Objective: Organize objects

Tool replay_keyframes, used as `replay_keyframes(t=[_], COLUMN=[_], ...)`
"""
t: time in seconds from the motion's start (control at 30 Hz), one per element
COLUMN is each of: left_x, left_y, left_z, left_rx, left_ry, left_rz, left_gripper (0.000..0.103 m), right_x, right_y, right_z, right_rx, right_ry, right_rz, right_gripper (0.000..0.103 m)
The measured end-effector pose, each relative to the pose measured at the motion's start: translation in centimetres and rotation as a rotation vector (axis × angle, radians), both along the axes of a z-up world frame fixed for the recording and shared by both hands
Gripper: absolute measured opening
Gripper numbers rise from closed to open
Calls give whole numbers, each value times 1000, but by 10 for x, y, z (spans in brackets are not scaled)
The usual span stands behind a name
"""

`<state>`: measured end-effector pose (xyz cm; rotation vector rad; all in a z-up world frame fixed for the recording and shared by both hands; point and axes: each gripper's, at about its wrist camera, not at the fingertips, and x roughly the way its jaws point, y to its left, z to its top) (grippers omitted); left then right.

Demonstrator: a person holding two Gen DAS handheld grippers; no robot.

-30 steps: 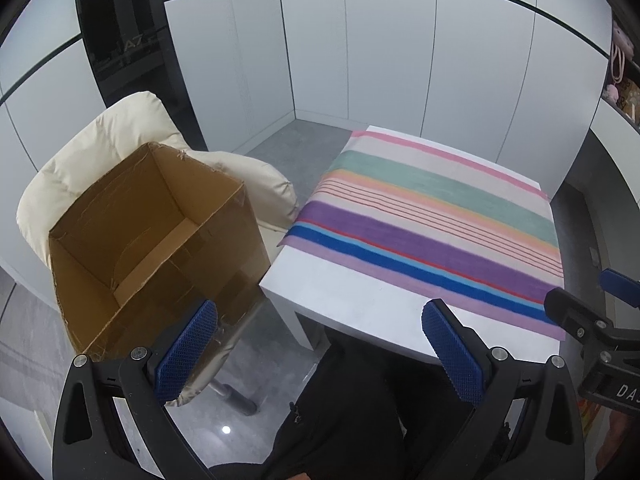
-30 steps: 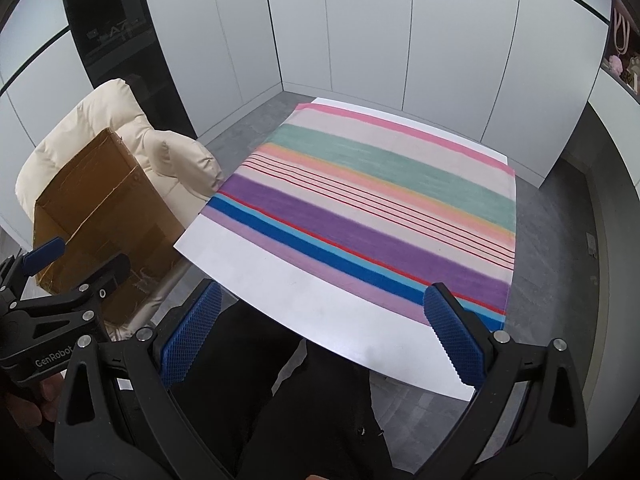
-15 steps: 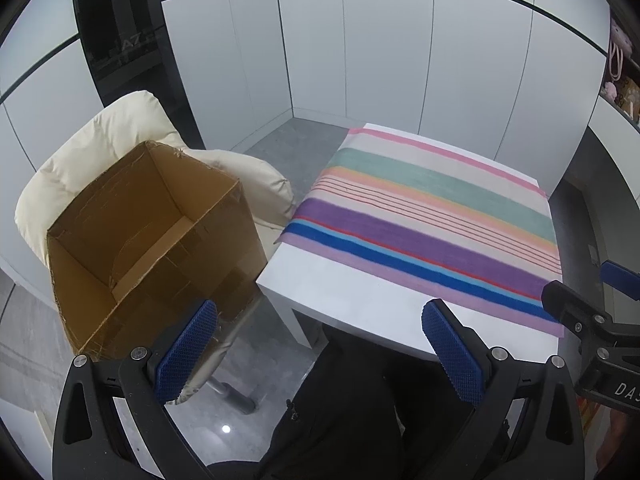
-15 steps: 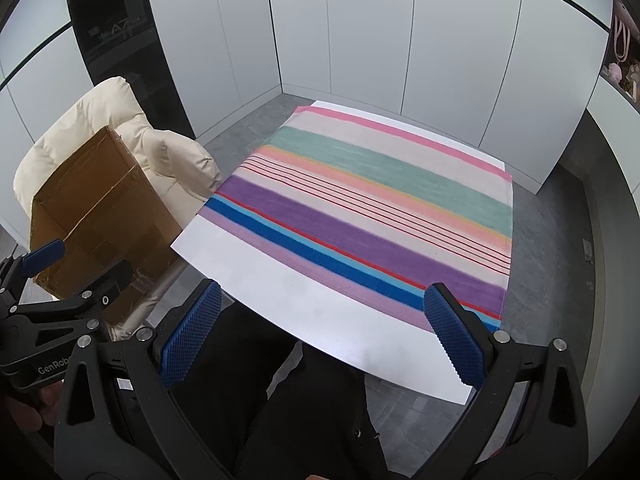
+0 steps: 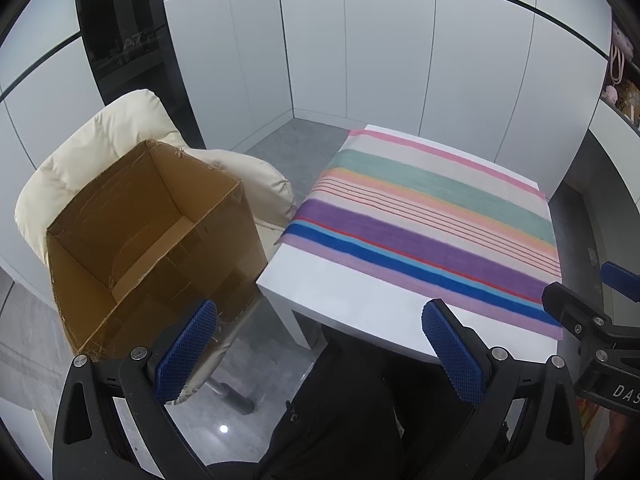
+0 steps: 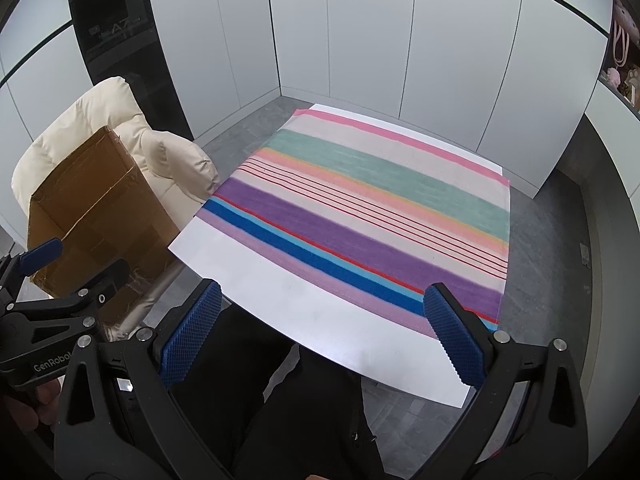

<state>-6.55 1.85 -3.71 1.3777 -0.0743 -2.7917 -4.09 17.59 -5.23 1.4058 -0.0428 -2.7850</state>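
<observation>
Both the left hand-held gripper [image 5: 318,344] and right hand-held gripper [image 6: 322,330] hang spread apart, empty, above the white worktop [image 6: 304,312]. The open brown cardboard box [image 5: 148,236] perches on a cream padded chair [image 5: 100,140]; a careless nudge could tip it.

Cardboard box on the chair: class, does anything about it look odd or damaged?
Yes. The cardboard box sits tilted on the cream chair, opening tipped toward the camera, and its top edges look ragged and torn.
</observation>
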Motion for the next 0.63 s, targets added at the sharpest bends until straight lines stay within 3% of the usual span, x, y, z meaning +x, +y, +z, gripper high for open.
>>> replay_keyframes(t=[0.63], left_x=[0], left_y=[-3], left_z=[-1], left_rx=[9], left_ry=[-10], left_rz=[-6], left_gripper=[103], right_x=[-1], right_y=[0], right_z=[1], right_rx=[3], right_ry=[0], right_rz=[1], right_gripper=[102])
